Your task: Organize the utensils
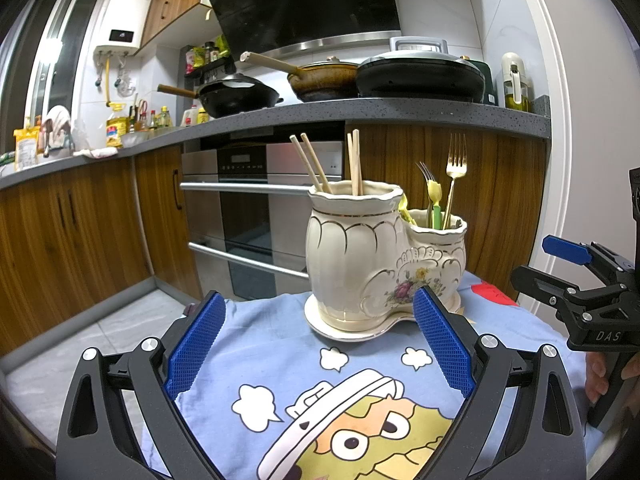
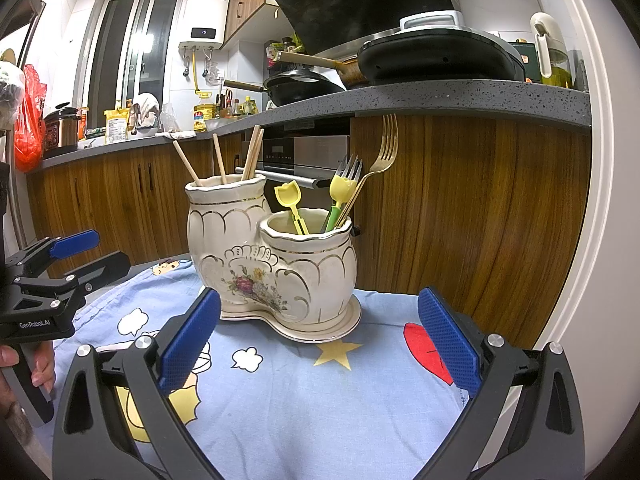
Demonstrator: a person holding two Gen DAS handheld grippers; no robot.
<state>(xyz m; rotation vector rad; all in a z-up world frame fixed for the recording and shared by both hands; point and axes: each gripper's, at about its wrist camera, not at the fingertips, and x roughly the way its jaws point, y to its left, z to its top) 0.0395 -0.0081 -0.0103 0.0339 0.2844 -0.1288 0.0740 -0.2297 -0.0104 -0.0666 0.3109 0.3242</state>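
A cream ceramic utensil holder [image 1: 360, 256] [image 2: 272, 260] with two joined pots stands on a blue cartoon cloth [image 1: 280, 360] [image 2: 300, 380]. Several wooden chopsticks [image 1: 316, 166] [image 2: 252, 152] stand in the taller pot. The lower pot holds a gold fork [image 1: 455, 164] [image 2: 384, 152], a yellow-handled fork [image 1: 432, 192] [image 2: 344, 184] and a small yellow spoon [image 2: 290, 200]. My left gripper [image 1: 320, 336] is open and empty in front of the holder. My right gripper [image 2: 320, 336] is open and empty too. Each shows in the other's view: the right gripper [image 1: 576, 276], the left gripper [image 2: 68, 264].
A grey countertop [image 1: 360, 114] [image 2: 440, 96] behind carries pans, bottles and an electric griddle. Wooden cabinets and a built-in oven [image 1: 256, 216] stand below it. A white door frame [image 2: 600, 200] is at the right. A hand [image 2: 24, 368] holds the left gripper's handle.
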